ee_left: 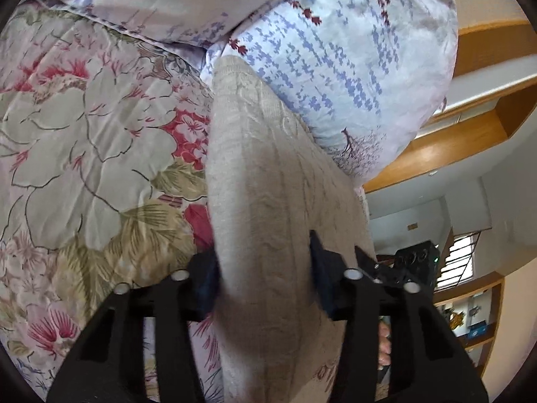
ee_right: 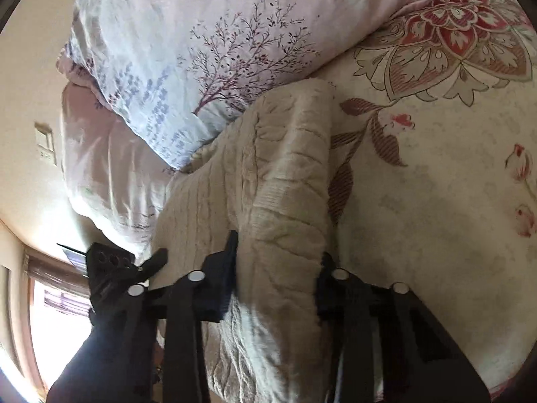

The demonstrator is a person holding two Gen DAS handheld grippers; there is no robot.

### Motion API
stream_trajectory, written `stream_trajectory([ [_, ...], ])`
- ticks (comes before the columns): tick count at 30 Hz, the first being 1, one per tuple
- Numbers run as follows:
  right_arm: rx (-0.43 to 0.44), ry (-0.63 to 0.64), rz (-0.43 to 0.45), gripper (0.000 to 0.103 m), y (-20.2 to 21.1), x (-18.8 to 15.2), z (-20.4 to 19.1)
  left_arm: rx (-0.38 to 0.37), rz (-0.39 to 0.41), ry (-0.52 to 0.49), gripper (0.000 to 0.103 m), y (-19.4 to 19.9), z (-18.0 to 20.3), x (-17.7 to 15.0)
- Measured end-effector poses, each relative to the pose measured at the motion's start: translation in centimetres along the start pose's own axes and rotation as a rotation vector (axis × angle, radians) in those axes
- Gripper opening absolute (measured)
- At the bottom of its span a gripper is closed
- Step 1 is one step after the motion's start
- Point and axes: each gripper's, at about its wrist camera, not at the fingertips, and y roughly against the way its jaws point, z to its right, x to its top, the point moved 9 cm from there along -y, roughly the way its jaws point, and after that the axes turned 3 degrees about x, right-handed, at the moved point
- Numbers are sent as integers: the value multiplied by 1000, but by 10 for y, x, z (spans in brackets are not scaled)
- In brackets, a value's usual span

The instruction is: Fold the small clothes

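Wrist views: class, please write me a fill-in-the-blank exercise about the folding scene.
1. Each pair of tongs grips a beige ____ garment.
2. The garment lies on a bedspread printed with ____.
3. Its far end rests against a ____ printed with a tree.

Missing words: knitted; flowers; pillow

The knit garment is beige with a cable pattern. The bedspread is cream, printed with big pale flowers, red blossoms and olive leaves. The pillow is pale lilac with blue flecks and a maroon tree. Both grippers are black.
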Motion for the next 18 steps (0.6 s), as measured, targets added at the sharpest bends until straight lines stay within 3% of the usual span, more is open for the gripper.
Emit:
stream_trajectory([
  [9, 48, 93, 23, 27, -3, -23, -57, -24, 35, -59, 36, 64, 1, -6],
  [16, 66, 243, -8, 27, -44, -62, -113, 41, 122, -82, 36, 152, -43, -6],
  [18, 55, 267, -11, 27, -57, -74, -119, 64, 130, -67, 37, 160, -59, -5],
])
